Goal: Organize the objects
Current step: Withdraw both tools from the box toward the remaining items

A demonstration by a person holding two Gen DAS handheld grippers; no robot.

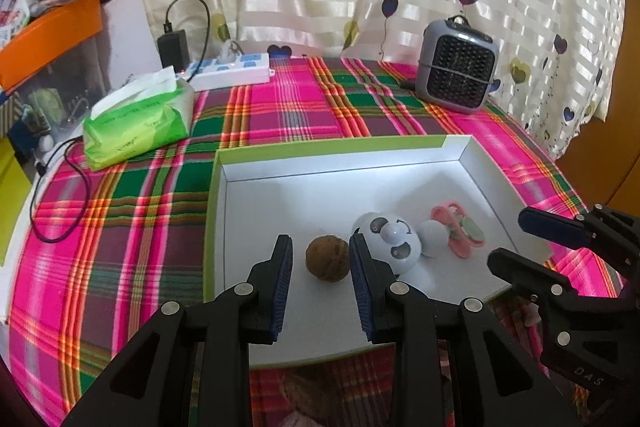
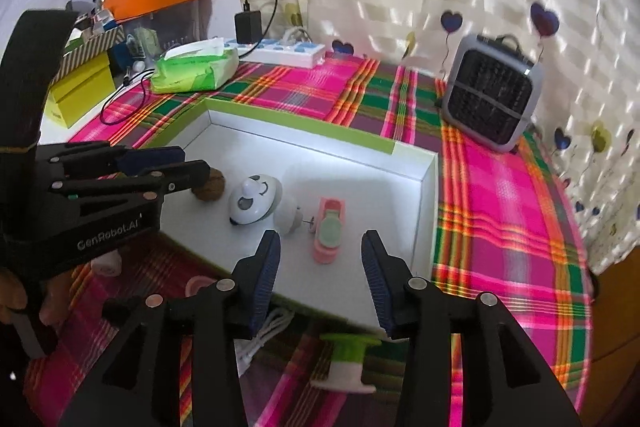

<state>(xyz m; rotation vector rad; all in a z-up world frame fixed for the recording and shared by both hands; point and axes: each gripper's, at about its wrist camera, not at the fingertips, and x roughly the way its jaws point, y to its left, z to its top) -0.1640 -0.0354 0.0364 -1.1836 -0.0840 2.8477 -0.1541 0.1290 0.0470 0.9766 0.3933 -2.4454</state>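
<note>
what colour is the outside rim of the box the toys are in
Lime green outside, white inside; the box shows it best in the right wrist view.

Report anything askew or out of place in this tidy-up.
The panda-faced toy lies tipped on its side in the white box. A green-and-white spool lies outside it on the cloth.

A walnut [image 1: 328, 258] lies in the box [image 1: 340, 151] straight ahead of the left gripper [image 1: 322, 279], seen in the gap between its fingers. Just beyond the right finger sits a round toy [image 1: 390, 243], and further right of it a clip [image 1: 458, 229], all inside the box. The right gripper [image 2: 320, 279] hangs over the box's near edge with the clip ahead between its fingers. Below those fingers, outside the box, a spool [image 2: 346, 363] lies on the tablecloth [image 2: 500, 195]. Beyond the box's far wall stands a small heater [image 2: 494, 93].
</note>
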